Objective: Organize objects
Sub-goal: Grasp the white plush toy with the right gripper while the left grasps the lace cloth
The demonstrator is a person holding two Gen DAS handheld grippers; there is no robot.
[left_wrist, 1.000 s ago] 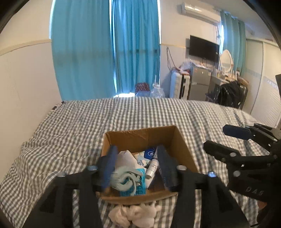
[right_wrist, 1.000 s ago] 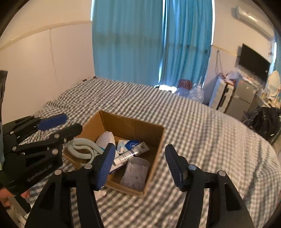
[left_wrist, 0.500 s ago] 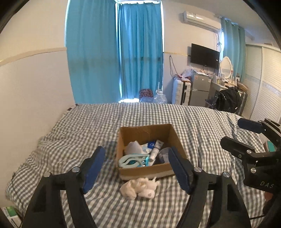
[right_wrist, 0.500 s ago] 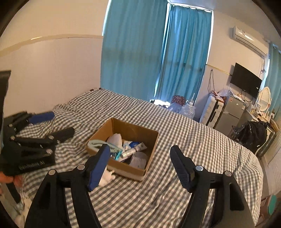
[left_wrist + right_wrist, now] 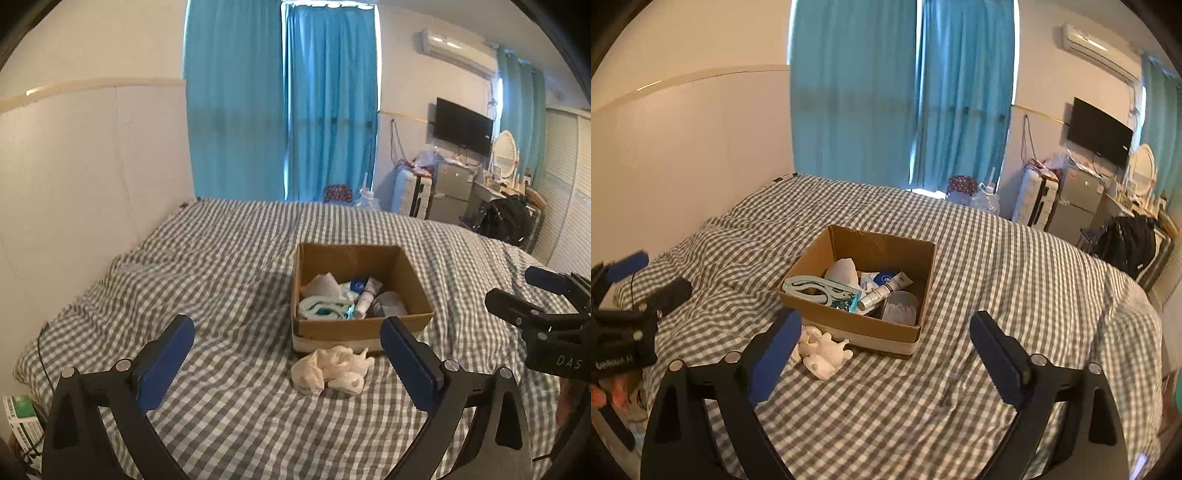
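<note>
A brown cardboard box sits on a grey checked bed. Inside lie a pale blue hole punch, a white tube, a grey cup and white packets. A crumpled white cloth lies on the bed against the box's near side. My left gripper hangs back from the box, its jaws opening wide with nothing between them. My right gripper is likewise back from the box, jaws opening and empty. Each gripper shows at the edge of the other's view.
A white wall runs along the bed's left side. Blue curtains hang behind it. A suitcase, a small fridge, a black bag and a wall television stand at the right. A green-and-white packet lies low at the left.
Both grippers pulled back from the box, which now looks smaller and farther. Their jaws spread much wider. The white cloth by the box has come fully into view.
</note>
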